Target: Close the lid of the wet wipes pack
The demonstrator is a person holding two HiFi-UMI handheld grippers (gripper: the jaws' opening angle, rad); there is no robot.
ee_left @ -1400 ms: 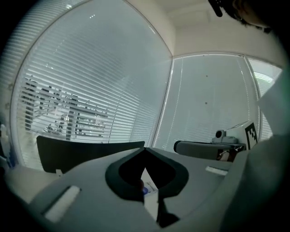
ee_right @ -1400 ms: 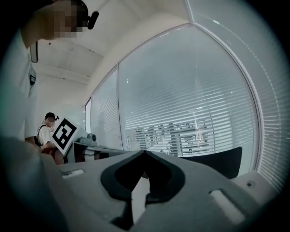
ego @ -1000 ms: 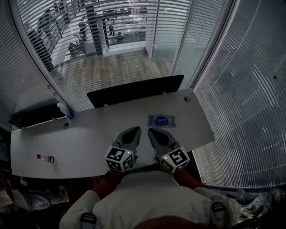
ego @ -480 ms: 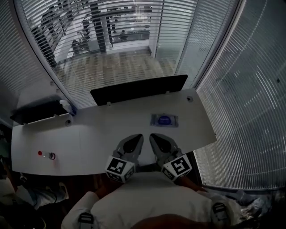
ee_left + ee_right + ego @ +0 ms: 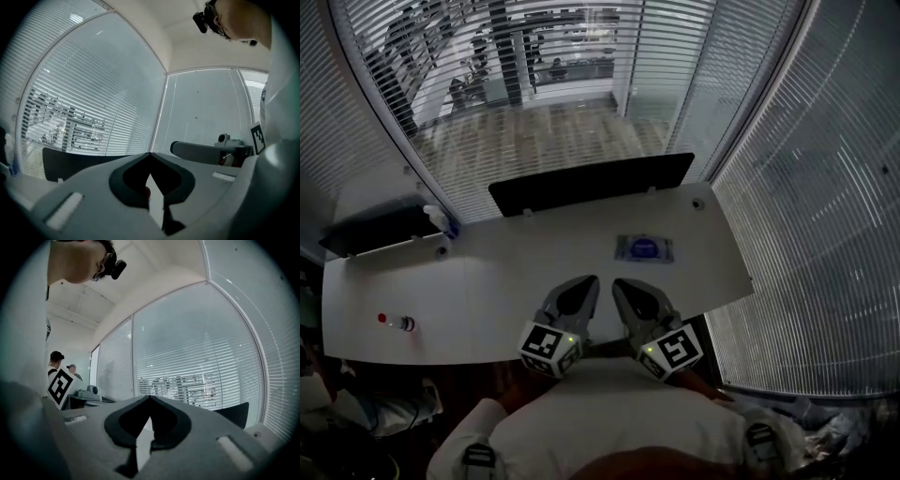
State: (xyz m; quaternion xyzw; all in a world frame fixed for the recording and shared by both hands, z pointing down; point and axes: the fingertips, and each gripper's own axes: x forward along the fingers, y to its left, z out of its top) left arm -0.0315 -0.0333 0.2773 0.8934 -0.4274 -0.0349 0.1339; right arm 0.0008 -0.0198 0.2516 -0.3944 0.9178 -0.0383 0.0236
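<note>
The wet wipes pack point(image 5: 644, 247) lies flat on the white desk point(image 5: 506, 281), right of centre, with a blue oval patch on its top. It is too small here to tell how its lid stands. My left gripper point(image 5: 584, 280) and right gripper point(image 5: 620, 283) hang side by side over the desk's near edge, short of the pack and touching nothing. In the left gripper view the left gripper point(image 5: 150, 154) has its jaws together and empty. The right gripper point(image 5: 150, 397) looks the same in its own view. Neither gripper view shows the pack.
A black screen point(image 5: 591, 183) stands along the desk's far edge. A small red-capped bottle point(image 5: 396, 322) lies at the near left. A spray bottle point(image 5: 439, 222) and a dark case point(image 5: 375, 232) sit at the far left. Blinds cover the glass walls behind and to the right.
Both grippers have drawn back a little toward my body. The head view has shifted slightly. The pack has not moved.
</note>
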